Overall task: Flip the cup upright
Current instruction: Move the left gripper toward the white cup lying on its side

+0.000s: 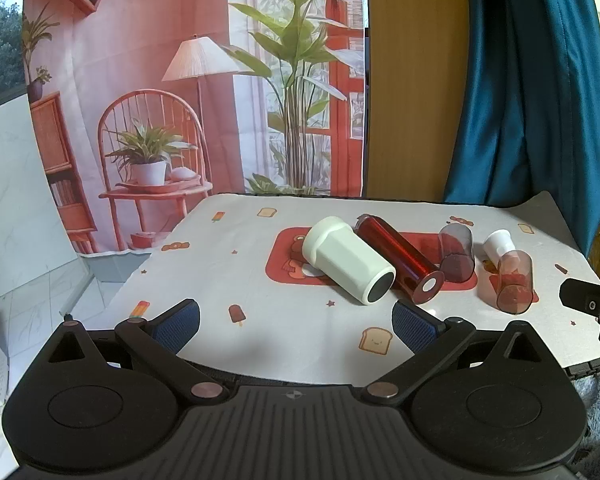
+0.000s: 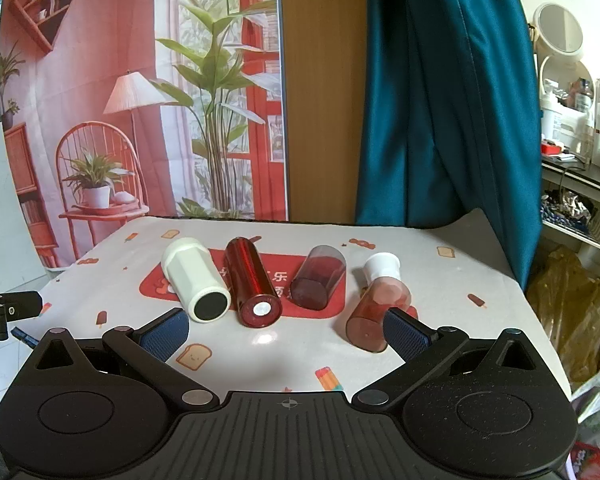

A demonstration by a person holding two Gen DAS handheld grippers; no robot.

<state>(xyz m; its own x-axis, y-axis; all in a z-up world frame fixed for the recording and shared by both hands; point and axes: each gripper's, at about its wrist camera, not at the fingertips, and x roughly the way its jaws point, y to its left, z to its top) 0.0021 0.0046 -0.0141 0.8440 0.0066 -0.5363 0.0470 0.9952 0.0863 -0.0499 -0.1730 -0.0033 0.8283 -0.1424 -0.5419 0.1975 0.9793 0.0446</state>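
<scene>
Several cups lie on their sides on the table. A white cup [image 1: 346, 262] [image 2: 194, 280] lies leftmost, next to a shiny red cup [image 1: 400, 264] [image 2: 252, 282]. A smoky translucent cup [image 1: 456, 254] [image 2: 318, 278] lies on the red mat. A pink translucent cup with a white lid [image 1: 510, 276] [image 2: 376, 304] lies rightmost. My left gripper [image 1: 296, 320] is open and empty, just short of the white cup. My right gripper [image 2: 286, 330] is open and empty; its right finger [image 2: 406, 336] overlaps the pink cup's base in view.
A white cloth with toast and ice-lolly prints [image 1: 228, 264] covers the table; a red mat [image 1: 288, 264] lies on it. A printed backdrop [image 1: 160, 100] and a teal curtain [image 1: 528, 100] hang behind. Cluttered shelves [image 2: 580, 152] stand at the right.
</scene>
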